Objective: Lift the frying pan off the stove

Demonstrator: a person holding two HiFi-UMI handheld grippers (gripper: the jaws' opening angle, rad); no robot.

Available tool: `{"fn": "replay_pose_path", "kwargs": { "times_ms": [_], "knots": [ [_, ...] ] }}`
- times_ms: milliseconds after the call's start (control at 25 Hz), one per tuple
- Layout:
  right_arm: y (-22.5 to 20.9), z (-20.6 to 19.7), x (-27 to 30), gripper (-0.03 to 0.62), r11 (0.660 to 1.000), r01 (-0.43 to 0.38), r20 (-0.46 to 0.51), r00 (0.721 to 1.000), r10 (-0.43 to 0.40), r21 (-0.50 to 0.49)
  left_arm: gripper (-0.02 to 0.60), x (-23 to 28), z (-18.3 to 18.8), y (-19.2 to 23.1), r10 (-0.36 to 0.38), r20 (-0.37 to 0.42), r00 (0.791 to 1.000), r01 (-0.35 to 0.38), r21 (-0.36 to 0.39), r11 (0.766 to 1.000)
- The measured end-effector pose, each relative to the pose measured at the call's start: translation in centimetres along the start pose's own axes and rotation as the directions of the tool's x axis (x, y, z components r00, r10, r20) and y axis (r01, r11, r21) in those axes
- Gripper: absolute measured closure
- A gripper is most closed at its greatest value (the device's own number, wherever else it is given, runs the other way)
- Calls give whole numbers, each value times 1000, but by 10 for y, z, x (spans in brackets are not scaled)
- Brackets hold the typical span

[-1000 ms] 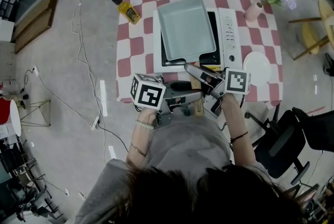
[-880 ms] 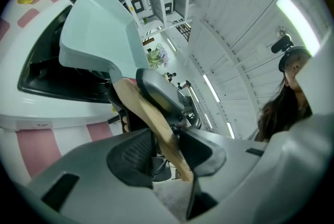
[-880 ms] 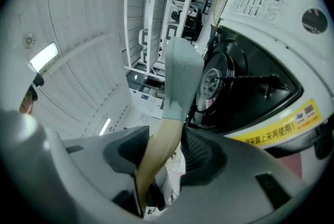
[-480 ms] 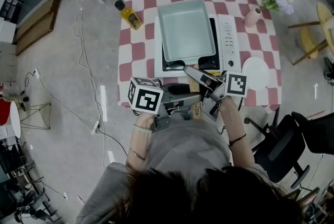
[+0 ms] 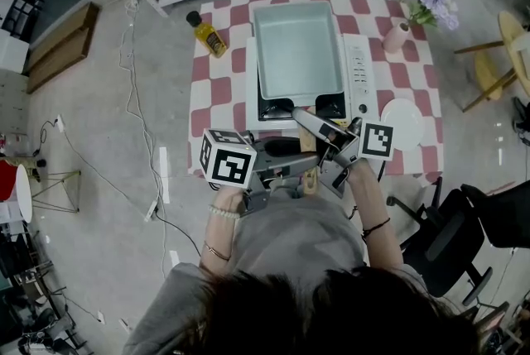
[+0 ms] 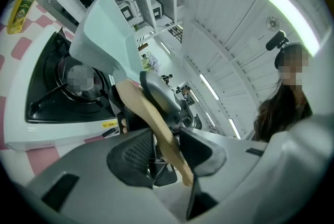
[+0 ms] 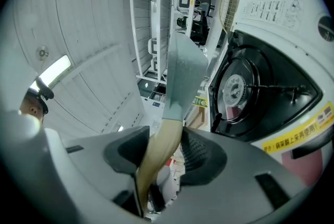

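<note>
A pale green square frying pan (image 5: 298, 47) hangs over the white stove (image 5: 360, 68), its underside tilted above the black burner (image 6: 78, 82). Its wooden handle (image 5: 308, 144) points toward me. My left gripper (image 5: 308, 165) comes in from the left, shut on the handle (image 6: 156, 124) near its end. My right gripper (image 5: 319, 126) comes in from the right and is shut on the same handle (image 7: 159, 157) closer to the pan (image 7: 182, 77). In the left gripper view the pan (image 6: 104, 30) rises clear of the burner grate.
The stove stands on a red-and-white checked table (image 5: 217, 97). A yellow oil bottle (image 5: 207, 32) is at the back left, a pink vase with purple flowers (image 5: 399, 36) at the back right, and a white plate (image 5: 403, 115) right of the stove. A black chair (image 5: 451, 221) stands to my right.
Both grippers have risen a little with the handle between them, and the pan has come up with them above the burner.
</note>
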State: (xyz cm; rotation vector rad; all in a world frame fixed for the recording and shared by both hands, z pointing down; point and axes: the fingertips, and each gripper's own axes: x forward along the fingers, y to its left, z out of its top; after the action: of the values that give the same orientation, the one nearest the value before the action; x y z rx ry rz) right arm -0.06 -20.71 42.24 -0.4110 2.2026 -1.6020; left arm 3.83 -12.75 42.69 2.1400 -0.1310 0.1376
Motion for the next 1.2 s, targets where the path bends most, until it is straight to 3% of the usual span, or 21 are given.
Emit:
{"fn": "replay_pose_path", "kwargs": {
  "times_ms": [1200],
  "knots": [
    [69, 18, -4, 393, 990, -103, 19, 994, 106, -100, 408, -1, 27, -55, -4, 58, 998, -5, 163, 987]
  ]
}}
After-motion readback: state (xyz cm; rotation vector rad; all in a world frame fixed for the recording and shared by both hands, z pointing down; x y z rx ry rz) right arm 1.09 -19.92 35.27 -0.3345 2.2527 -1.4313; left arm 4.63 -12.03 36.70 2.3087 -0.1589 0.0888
